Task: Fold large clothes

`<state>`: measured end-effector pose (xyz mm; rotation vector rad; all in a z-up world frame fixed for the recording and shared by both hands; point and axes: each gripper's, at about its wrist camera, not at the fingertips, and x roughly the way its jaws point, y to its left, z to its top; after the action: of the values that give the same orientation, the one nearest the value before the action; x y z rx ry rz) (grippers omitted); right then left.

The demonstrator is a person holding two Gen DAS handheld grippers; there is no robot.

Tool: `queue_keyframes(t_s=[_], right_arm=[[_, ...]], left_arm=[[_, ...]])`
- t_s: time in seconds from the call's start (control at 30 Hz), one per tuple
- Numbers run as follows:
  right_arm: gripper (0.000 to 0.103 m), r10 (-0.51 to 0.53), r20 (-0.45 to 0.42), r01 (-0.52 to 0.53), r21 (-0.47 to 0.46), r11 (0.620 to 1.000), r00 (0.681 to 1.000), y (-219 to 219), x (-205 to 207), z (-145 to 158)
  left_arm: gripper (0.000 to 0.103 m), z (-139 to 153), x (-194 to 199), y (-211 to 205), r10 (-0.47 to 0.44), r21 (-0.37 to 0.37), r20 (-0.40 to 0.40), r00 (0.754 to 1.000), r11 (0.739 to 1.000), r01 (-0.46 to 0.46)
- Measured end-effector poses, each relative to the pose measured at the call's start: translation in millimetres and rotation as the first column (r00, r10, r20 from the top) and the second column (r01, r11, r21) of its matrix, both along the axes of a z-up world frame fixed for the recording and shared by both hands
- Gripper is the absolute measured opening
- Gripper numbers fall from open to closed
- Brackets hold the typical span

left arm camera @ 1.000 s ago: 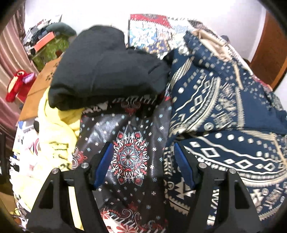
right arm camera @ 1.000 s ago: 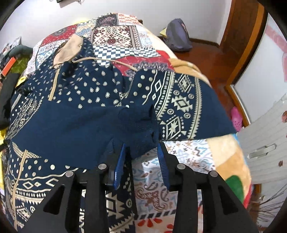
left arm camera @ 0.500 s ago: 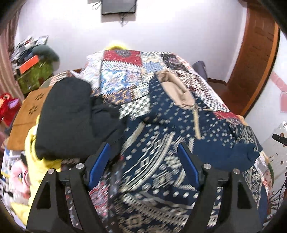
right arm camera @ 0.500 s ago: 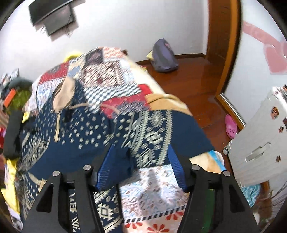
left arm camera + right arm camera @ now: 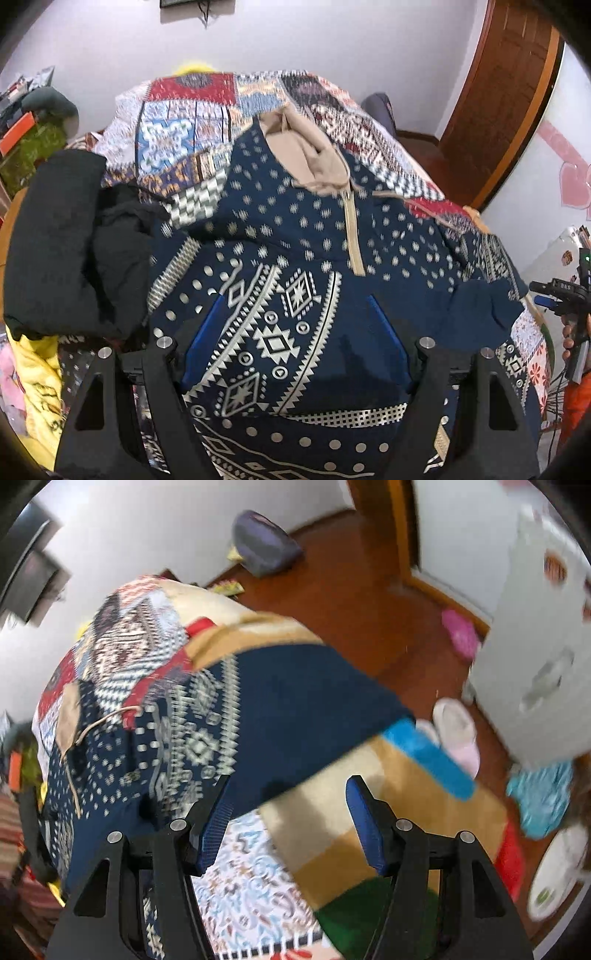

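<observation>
Navy patterned hoodie (image 5: 295, 258) spread front-up across the bed (image 5: 192, 110), tan hood (image 5: 303, 155) toward the far wall, one sleeve (image 5: 295, 709) draped toward the bed's right edge. Left claw (image 5: 295, 339) hovering above the chest panel, jaws apart, nothing between them. Right claw (image 5: 288, 819) also spread and empty, over the quilt just beside the sleeve edge. Likely soft, thick knit: light, floppy, no stiffness, bunches instead of sliding, not fragile. Best pinched at seams, at shoulder and hem corner or at the cuff, where layers are thicker. Black garment pile (image 5: 70, 240) touching the hoodie's left side; could snag on the fold
</observation>
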<state>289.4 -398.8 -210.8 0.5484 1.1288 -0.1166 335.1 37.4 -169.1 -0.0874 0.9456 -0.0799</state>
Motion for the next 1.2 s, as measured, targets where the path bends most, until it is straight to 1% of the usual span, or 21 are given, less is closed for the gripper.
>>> queue_keyframes(t_s=[0.1,0.17,0.3,0.4,0.5,0.57,0.63,0.67,0.7,0.73,0.83,0.93,1.03,1.1,1.13,1.2], right_arm=[[0.058,-0.03,-0.023,0.032,0.064,0.997,0.999,-6.4,4.0,-15.3],[0.059,-0.057,-0.016,0.058,0.083,0.995,0.998,-9.5,8.7,-19.5],[0.059,-0.09,-0.007,0.09,0.073,0.993,0.996,-15.5,25.8,-24.6],[0.059,-0.155,-0.002,0.155,0.061,0.986,0.988,-21.9,36.6,-28.4],[0.057,-0.189,0.005,0.189,0.022,0.982,0.982,-22.7,49.2,-28.7],[0.05,-0.198,0.011,0.198,-0.007,0.98,0.98,-21.4,56.1,-27.7],[0.033,-0.203,0.016,0.204,-0.027,0.979,0.979,-20.1,59.8,-25.7],[0.028,-0.2,0.023,0.201,-0.049,0.978,0.979,-17.8,60.9,-21.6],[0.018,-0.191,0.036,0.193,-0.068,0.979,0.981,-16.8,62.1,-17.9],[0.013,-0.175,0.056,0.18,-0.087,0.98,0.983,-13.8,61.9,-11.7],[0.01,-0.121,0.129,0.139,-0.138,0.981,0.984,-2.0,57.5,14.0],[0.009,-0.049,0.218,0.093,-0.197,0.976,0.975,13.4,51.8,48.6],[0.009,0.041,0.312,0.037,-0.241,0.97,0.949,36.2,46.9,87.4],[0.009,0.107,0.365,-0.007,-0.265,0.964,0.925,55.7,42.3,113.1],[0.009,0.148,0.393,-0.036,-0.279,0.96,0.908,68.1,39.4,126.4],[0.009,0.214,0.424,-0.091,-0.293,0.952,0.88,89.2,38.3,141.7]], left_arm=[[0.077,-9.8,-0.5,0.4,0.002,-0.002,-0.024,1.0,1.0,-0.002],[0.077,-15.6,-0.7,1.7,0.007,-0.001,-0.04,0.999,1.0,-0.007],[0.077,-22.1,0.0,5.2,0.023,0.004,-0.057,0.998,1.0,-0.022],[0.077,-23.0,-0.5,7.5,0.029,0.009,-0.057,0.998,1.0,-0.029],[0.077,-23.1,-1.5,8.4,0.03,0.02,-0.056,0.998,0.999,-0.029],[0.077,-22.5,-3.1,9.0,0.03,0.028,-0.052,0.998,0.999,-0.029],[0.077,-21.7,-5.3,9.5,0.03,0.034,-0.048,0.998,0.999,-0.029],[0.077,-21.3,-6.3,9.6,0.031,0.038,-0.046,0.998,0.999,-0.029],[0.077,-20.9,-7.5,10.2,0.032,0.042,-0.043,0.999,0.999,-0.03],[0.077,-20.6,-8.8,10.5,0.033,0.045,-0.041,0.999,0.999,-0.031],[0.077,-20.3,-12.5,11.7,0.033,0.046,-0.038,0.999,0.998,-0.031],[0.077,-19.4,-15.6,12.3,0.032,0.048,-0.034,0.999,0.998,-0.031],[0.077,-16.3,-19.1,13.5,0.033,0.044,-0.025,0.999,0.999,-0.032],[0.077,-13.1,-22.0,14.6,0.033,0.04,-0.016,0.999,0.999,-0.032],[0.077,-11.4,-23.2,15.1,0.032,0.04,-0.011,0.999,0.999,-0.032],[0.077,-7.7,-26.2,16.1,0.033,0.042,0.0,0.999,0.999,-0.033]])
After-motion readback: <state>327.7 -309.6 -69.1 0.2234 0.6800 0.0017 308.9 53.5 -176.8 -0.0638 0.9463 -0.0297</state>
